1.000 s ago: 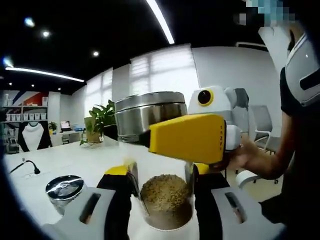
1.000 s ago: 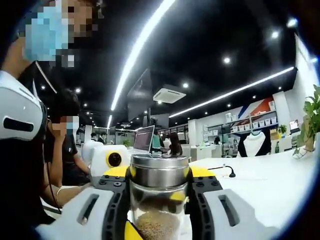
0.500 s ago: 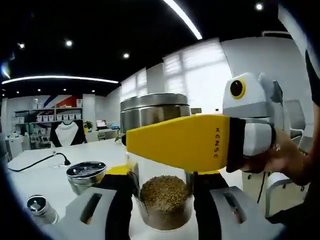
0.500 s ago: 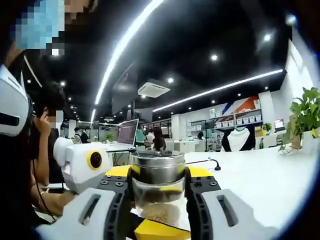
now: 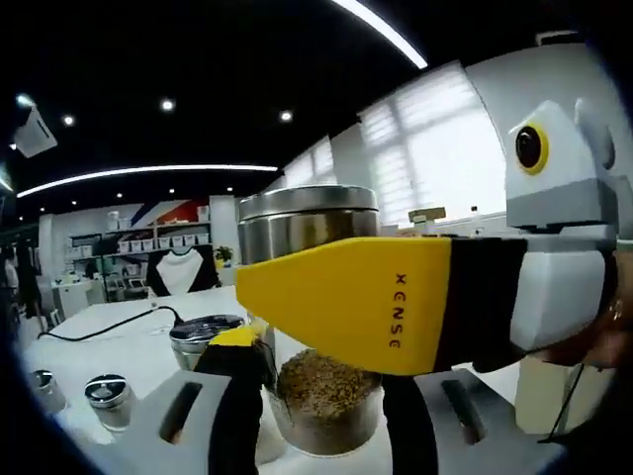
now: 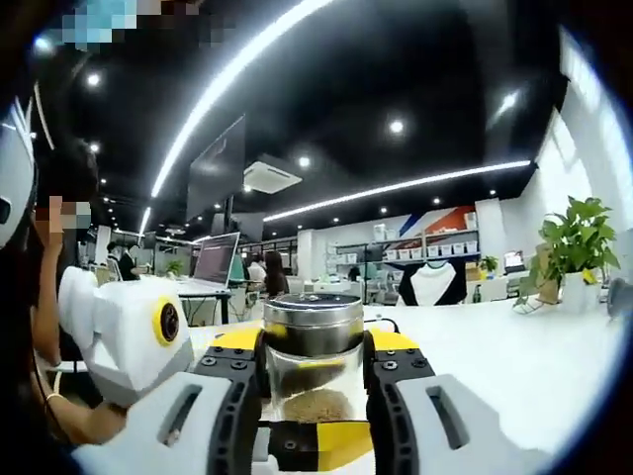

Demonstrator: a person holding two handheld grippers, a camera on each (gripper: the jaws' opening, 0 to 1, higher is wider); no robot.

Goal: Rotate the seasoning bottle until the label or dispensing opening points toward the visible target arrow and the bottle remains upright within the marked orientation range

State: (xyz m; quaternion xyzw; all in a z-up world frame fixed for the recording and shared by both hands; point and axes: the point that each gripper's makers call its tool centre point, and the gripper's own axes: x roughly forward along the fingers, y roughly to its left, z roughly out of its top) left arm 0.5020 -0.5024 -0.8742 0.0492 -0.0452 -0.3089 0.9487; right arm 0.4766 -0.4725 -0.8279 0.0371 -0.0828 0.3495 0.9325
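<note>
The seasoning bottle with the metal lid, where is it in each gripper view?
Left gripper view: seasoning bottle at bottom centre between this gripper's jaws, partly behind the other gripper's yellow jaw.
Right gripper view: bottom centre, gripped near the lid.
Shared landmark: the white table.

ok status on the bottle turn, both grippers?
Both grippers shut on seasoning bottle: left gripper low, right gripper near the steel lid. Bottle upright. Spare jars beside it on white table; no arrow seen.

Black ceiling [image 6: 396, 59], strip lights [image 6: 232, 74], white table [image 6: 534, 361]
</note>
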